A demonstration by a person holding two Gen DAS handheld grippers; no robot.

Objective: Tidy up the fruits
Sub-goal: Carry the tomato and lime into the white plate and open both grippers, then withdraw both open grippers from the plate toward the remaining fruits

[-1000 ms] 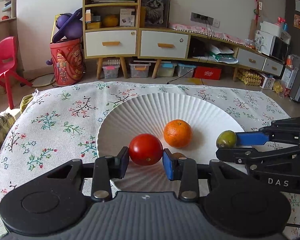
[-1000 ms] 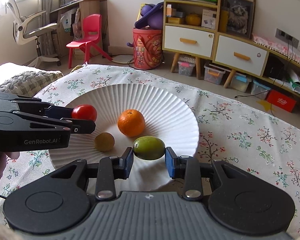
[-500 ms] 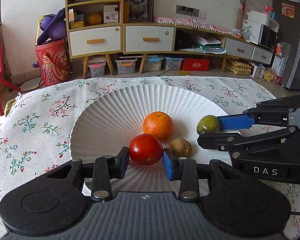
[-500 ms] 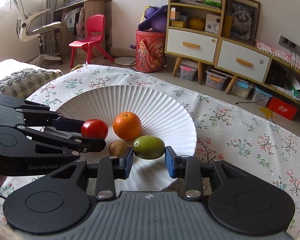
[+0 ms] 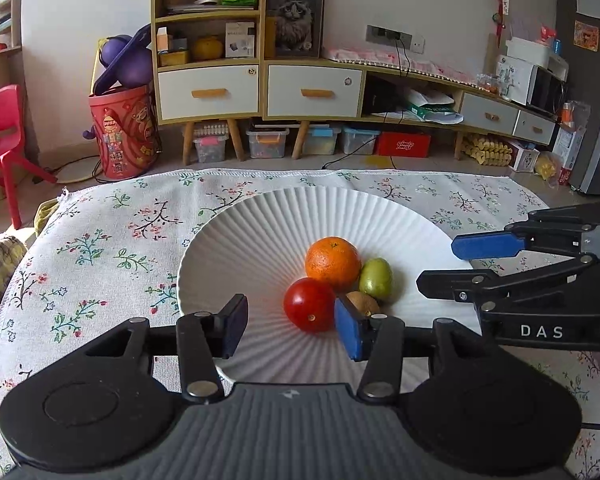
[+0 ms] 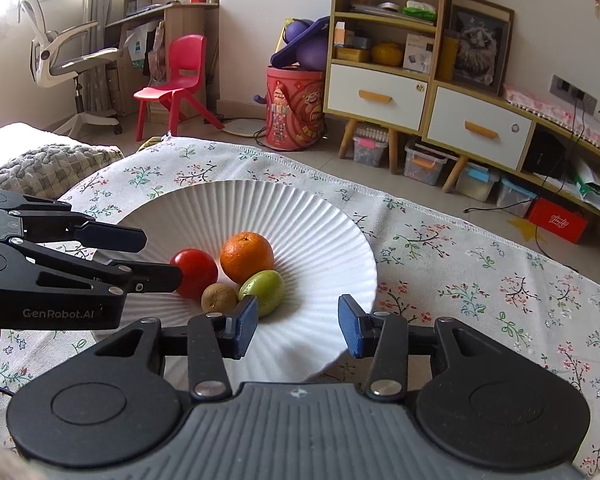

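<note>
A white ridged plate (image 5: 260,232) (image 6: 308,232) holds a red tomato (image 5: 310,304) (image 6: 194,266), an orange (image 5: 333,263) (image 6: 247,256), a green fruit (image 5: 376,278) (image 6: 262,286) and a brown kiwi (image 5: 363,304) (image 6: 219,298), all clustered together. My left gripper (image 5: 290,326) is open; the tomato sits just ahead of its right finger. My right gripper (image 6: 296,326) is open and empty; the green fruit lies by its left finger. Each gripper also shows from the side in the other view, the left one (image 6: 156,258) and the right one (image 5: 436,262).
The plate rests on a floral tablecloth (image 5: 100,240) (image 6: 480,280) over the table. Beyond the table edge stand a shelf unit with drawers (image 5: 260,80), a red bin (image 5: 124,132) and a red chair (image 6: 176,76). A knitted cushion (image 6: 48,160) lies at left.
Both grippers have opened. The tomato and the green fruit have been let go and now lie on the plate beside the orange and kiwi. Both grippers have drawn back a little.
</note>
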